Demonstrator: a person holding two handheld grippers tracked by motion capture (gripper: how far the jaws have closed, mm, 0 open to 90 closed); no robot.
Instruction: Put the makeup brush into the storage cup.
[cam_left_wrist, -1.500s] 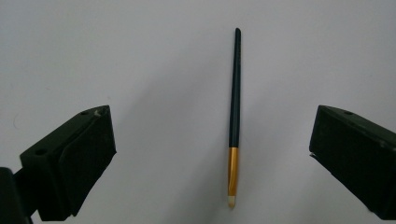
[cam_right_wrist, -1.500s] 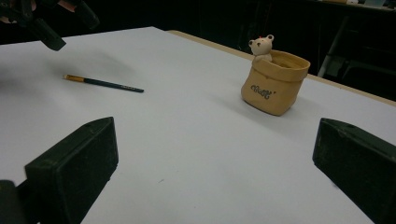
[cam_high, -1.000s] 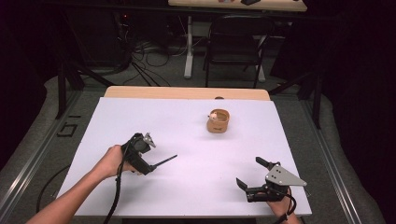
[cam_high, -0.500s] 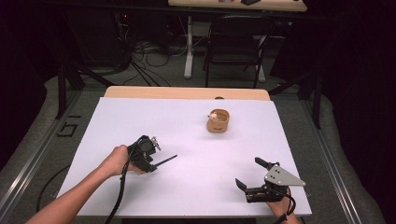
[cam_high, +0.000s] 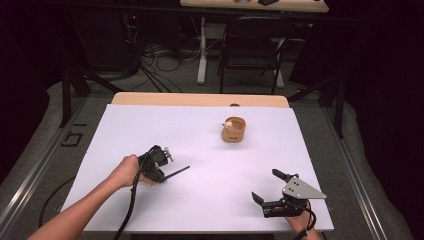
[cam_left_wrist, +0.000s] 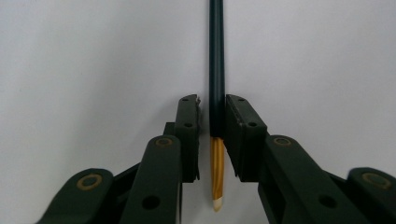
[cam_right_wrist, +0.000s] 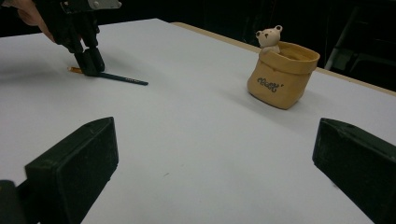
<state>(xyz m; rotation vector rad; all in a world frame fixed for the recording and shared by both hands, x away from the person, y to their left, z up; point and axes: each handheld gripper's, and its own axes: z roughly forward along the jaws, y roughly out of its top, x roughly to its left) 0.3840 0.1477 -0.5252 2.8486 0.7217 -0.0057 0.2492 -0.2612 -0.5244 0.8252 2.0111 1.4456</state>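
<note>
Pencil (cam_left_wrist: 216, 79) lies mid-table, nipped by left hand-held gripper (cam_left_wrist: 212, 128); right hand-held gripper (cam_high: 267, 189) gapes near front edge.

The high view looks forward and down over the whole white table (cam_high: 200, 130) from the person's side. The left gripper view points almost straight down, very close to the tabletop. The right gripper view sits low, looking across toward the bear holder (cam_right_wrist: 281, 74), probably the same one (cam_high: 234, 129) seen from above.

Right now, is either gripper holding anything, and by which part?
The left gripper clamps a dark green wooden pencil near its sharpened end, lying on the table. The right gripper is open, holding nothing.
</note>
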